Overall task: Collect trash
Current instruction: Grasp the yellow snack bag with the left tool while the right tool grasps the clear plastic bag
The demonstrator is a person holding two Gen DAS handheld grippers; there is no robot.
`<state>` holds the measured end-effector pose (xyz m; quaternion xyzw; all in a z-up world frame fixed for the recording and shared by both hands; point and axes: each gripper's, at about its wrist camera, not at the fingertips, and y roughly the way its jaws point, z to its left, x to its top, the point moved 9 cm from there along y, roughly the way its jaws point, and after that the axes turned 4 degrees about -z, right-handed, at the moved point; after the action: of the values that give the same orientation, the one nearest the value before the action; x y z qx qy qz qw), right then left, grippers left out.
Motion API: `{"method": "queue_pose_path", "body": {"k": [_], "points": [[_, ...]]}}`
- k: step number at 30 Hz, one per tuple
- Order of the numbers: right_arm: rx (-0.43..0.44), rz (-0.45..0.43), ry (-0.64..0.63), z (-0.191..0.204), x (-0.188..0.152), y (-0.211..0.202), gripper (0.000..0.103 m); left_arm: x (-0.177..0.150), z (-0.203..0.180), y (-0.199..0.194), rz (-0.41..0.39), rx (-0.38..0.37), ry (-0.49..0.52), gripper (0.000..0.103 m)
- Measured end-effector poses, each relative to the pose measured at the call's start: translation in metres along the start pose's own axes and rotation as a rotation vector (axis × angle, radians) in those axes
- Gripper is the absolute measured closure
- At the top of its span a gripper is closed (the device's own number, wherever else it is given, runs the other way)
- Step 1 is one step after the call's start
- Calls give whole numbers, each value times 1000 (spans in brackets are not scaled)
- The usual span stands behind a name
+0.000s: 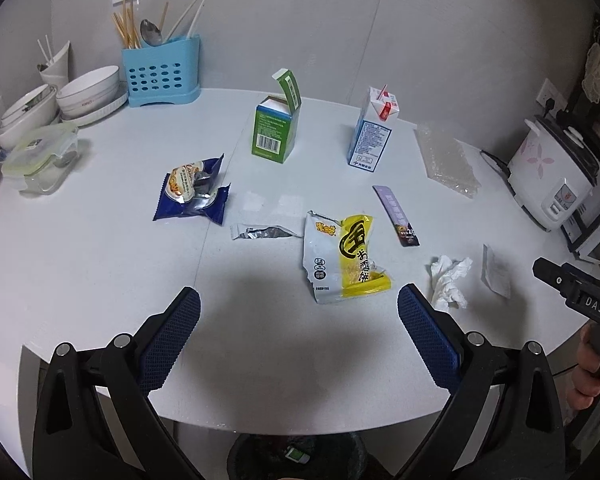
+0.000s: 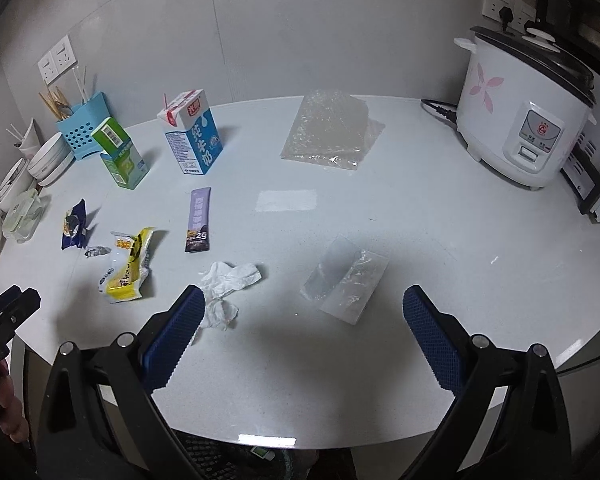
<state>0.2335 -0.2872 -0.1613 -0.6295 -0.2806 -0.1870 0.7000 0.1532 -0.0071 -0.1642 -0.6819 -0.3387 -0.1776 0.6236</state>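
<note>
Two grippers are held wide and empty over the near edge of the table [image 2: 440, 240]: the left gripper [image 1: 299, 328] and the right gripper [image 2: 304, 332]. A bin [image 1: 260, 456] is seen below that edge. Nearest lie a crumpled tissue [image 2: 226, 286] and a clear wrapper [image 2: 346, 282], then a yellow snack bag [image 1: 346, 258]. The thin clear wrapper could slip from the gripper, and the light tissue could be pushed off the edge. The blue snack bag [image 1: 194, 192] is shown well only in the left view; the rice cooker [image 2: 520, 112] is shown whole only in the right.
</note>
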Motion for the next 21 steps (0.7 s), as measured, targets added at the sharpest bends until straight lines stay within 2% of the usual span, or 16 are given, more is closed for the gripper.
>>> {"method": "queue_pose_path", "body": {"k": [10,15,21], "points": [[-44,166,92,-45,2,62,8,4,-28,76,119,28,-3,6],[-46,241,152,-52,4,86,8,5,-29,101,165,59,-17,6],[-64,340,209,-52,-2,106,15,8,-25,119,202,102,-31,7]]}}
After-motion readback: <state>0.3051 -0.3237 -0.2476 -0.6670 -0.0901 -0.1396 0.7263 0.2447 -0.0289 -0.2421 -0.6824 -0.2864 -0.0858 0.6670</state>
